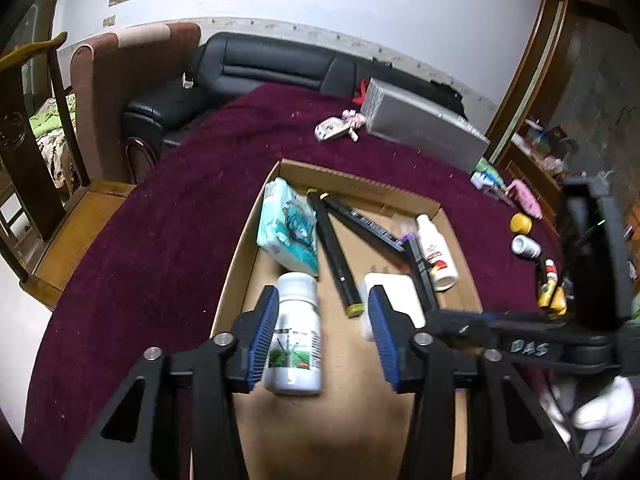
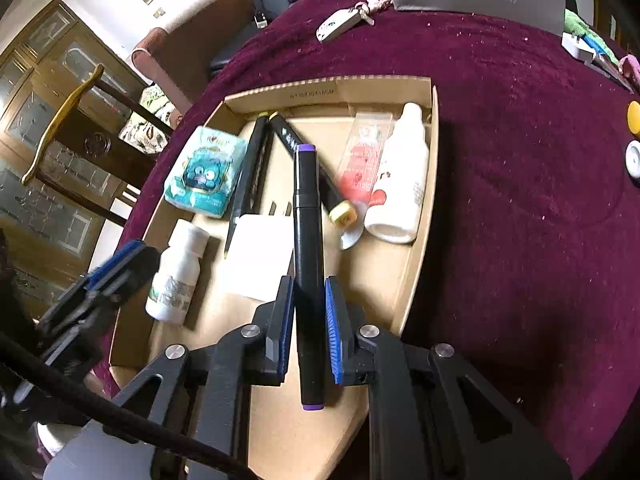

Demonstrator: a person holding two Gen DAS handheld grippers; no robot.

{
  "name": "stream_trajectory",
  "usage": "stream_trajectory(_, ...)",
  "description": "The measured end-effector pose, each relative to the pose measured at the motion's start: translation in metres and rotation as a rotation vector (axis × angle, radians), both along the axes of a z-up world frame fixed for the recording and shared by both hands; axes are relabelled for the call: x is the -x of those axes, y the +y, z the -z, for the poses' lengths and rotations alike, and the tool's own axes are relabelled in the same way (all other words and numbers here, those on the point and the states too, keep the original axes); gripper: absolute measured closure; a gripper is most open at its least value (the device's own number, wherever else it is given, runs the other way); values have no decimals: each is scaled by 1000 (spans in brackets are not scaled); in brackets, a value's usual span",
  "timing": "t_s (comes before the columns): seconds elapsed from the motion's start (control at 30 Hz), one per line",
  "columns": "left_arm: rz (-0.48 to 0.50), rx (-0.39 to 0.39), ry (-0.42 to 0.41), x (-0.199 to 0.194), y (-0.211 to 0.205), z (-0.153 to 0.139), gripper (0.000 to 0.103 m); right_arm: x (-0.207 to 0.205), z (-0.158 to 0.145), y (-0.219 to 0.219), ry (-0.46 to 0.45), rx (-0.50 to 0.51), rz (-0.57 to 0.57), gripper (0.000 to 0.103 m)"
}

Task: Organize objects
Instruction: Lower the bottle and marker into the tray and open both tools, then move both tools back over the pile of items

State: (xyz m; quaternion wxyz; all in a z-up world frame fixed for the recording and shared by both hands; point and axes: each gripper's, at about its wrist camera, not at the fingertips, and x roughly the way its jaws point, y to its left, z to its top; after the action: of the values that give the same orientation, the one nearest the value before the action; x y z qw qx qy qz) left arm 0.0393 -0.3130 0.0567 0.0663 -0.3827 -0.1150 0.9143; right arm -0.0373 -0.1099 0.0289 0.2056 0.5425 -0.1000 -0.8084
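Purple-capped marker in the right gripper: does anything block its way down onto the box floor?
Partly. The purple-capped marker in the right gripper hangs over the cardboard box, with the white charger block immediately to its left. Bare cardboard lies to its right.

The left gripper (image 1: 323,328) hangs with its jaws spread wide, its left blue pad (image 1: 264,332) touching or just beside a white pill bottle (image 1: 298,332) without clamping it. The right gripper (image 2: 308,328) has its jaws drawn in on a black purple-capped marker (image 2: 308,264); the left pad looks pressed to the barrel, though whether the right pad touches is hard to tell.
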Motion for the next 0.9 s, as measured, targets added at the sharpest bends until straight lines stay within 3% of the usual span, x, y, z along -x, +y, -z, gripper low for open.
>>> stream_trajectory(0.27, -12, -46, 19, -14, 1, -4, 56, -9, 3, -4, -8, -27, -3, 89)
stream_trajectory(0.37, -24, -79, 23, -20, -4, -3, 56, -12, 0, -4, 2, -47, 9, 84)
stream_trajectory(0.63, -59, -141, 42, -30, -12, -2, 55, -5, -17, -2, 140, -40, 41, 76)
stream_trajectory(0.8, -57, -156, 27, -32, -11, 5, 55, 3, -1, -20, 59, 26, -44, 76)
stream_trajectory(0.9, -60, -163, 24, -33, -11, 6, 55, 0, -1, -23, 72, 16, -49, 75)
